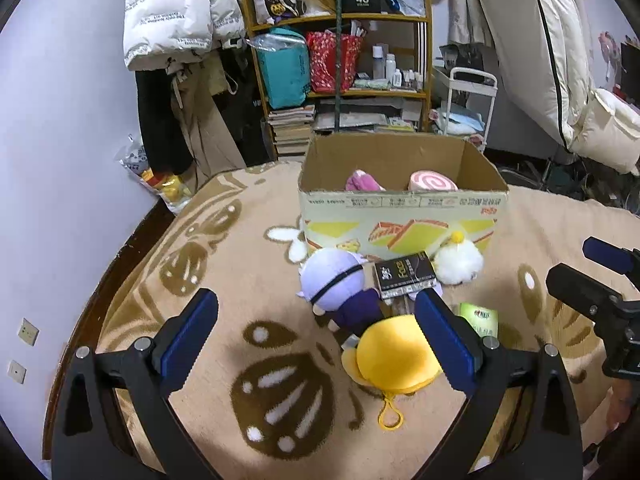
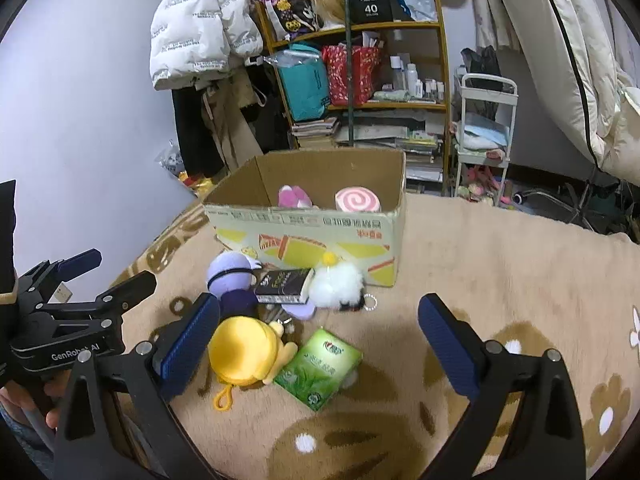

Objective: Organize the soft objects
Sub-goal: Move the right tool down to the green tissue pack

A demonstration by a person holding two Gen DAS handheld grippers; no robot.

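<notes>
1. Left wrist view: left gripper point(image 1: 316, 332) spread wide, holding nothing; yellow plush point(image 1: 394, 356) lies at four o'clock against its right finger.
2. Purple-haired doll point(image 1: 336, 280) and white fluffy toy point(image 1: 458, 260) rest at twelve o'clock, before the cardboard box point(image 1: 400, 220).
3. Right wrist view: right gripper point(image 2: 320, 336) spread, empty; green tissue pack point(image 2: 320, 372) lies between its fingers on the blanket point(image 2: 500, 260).

Tan blanket point(image 2: 500, 264) w/ brown & white pattern carries a cardboard box point(image 2: 320, 240). In front of it, bunched together: purple doll point(image 2: 230, 276), black box point(image 2: 286, 286), white fluffy plush point(image 2: 338, 286), yellow plush point(image 2: 244, 350), green tissue pack point(image 2: 320, 368).
</notes>
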